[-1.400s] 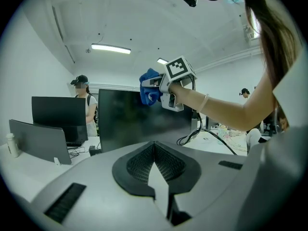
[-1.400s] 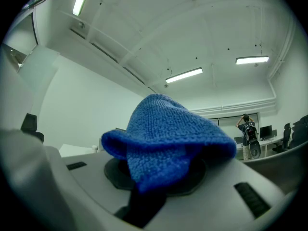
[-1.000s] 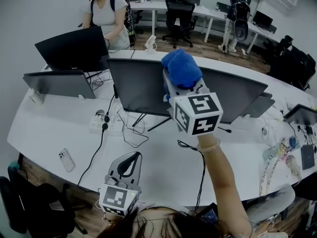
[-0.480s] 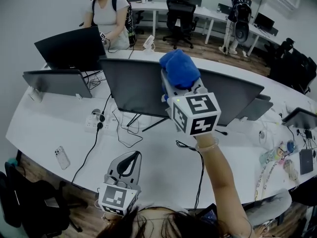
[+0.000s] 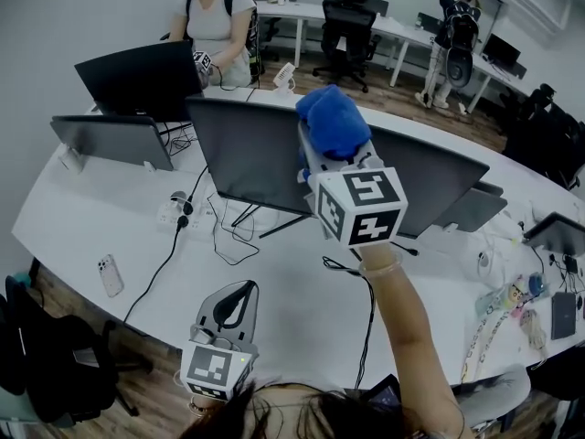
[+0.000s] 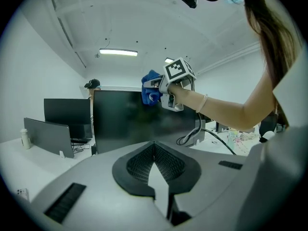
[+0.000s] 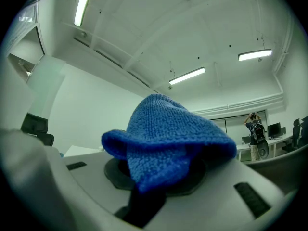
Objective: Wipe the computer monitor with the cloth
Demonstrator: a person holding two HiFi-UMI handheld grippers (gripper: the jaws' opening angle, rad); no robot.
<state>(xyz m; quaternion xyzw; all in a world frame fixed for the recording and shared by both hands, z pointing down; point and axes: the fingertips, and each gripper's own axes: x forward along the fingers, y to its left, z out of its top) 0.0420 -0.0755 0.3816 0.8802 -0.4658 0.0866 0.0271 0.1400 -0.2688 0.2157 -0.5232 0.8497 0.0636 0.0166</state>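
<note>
"Anything shifted in the last second?"

"Hardly. The right hand-held gripper [image 5: 320, 152] stays clamped on the blue cloth [image 5: 335, 122], up at the top edge of the computer monitor [image 5: 247, 167], about mid-width."

"So the wipe?"

"Probably only starting; most of the screen is still to do. The left hand-held gripper [image 5: 240, 291] remains low over the tabletop [image 5: 302, 314], jaws together, empty."

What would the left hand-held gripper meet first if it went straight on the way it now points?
Most likely the dark screen of the monitor, straight ahead of the left hand-held gripper, lower than the blue cloth. Nothing seems to stand between them, though depth is hard to judge.
</note>
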